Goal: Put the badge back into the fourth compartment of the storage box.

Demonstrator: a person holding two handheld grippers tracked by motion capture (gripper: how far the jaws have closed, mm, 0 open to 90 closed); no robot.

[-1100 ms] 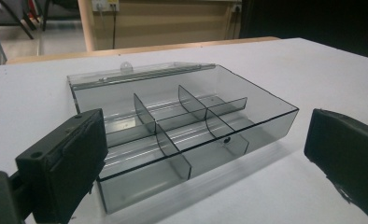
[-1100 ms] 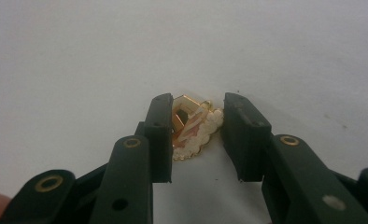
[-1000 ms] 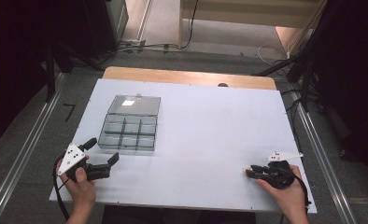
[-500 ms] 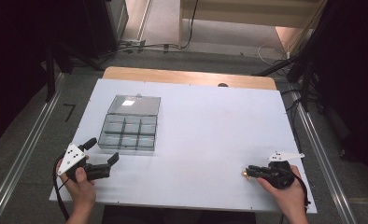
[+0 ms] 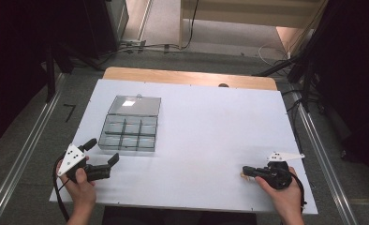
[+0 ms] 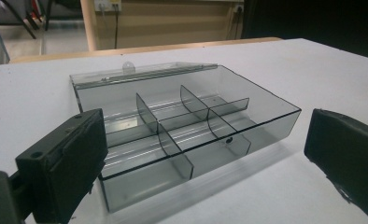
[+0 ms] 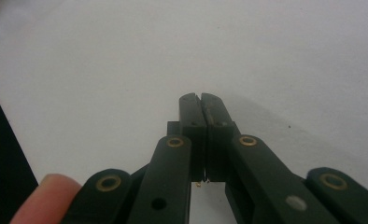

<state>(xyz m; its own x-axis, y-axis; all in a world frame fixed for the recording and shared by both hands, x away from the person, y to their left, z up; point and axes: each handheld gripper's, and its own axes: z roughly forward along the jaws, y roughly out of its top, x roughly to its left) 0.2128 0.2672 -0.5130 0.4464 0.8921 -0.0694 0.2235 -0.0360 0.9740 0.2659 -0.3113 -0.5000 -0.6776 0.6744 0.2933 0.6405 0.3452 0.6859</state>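
The left tool [image 5: 104, 150] is spread wide, with nothing between its jaws, and the person's left hand [image 5: 79, 187] holds it low over the white counter [image 5: 210, 126]. The smoked clear compartment box [image 5: 129, 133] sits just ahead of it and a little to its right. In the left tool's own view the box [image 6: 187, 126] lies between the two parted jaws but apart from both. The divided tray has its longer side running across the counter, with one long wall facing the left tool. Its lid [image 5: 135, 105] is open and laid back on the side away from that tool, so box and lid together stretch away from the person. The compartments look empty.

The right tool [image 5: 245, 171], held in the right hand [image 5: 281, 192], is well apart from the box and points left across the counter. Its jaws are pressed together [image 7: 201, 100]. A small tan speck [image 5: 244, 176] lies at their tip, and I cannot tell whether they pinch it.

Since a second ago the box has not shifted and the left tool keeps the same place and spread. The right tool has barely moved, and the speck was already at its tip half a second ago.
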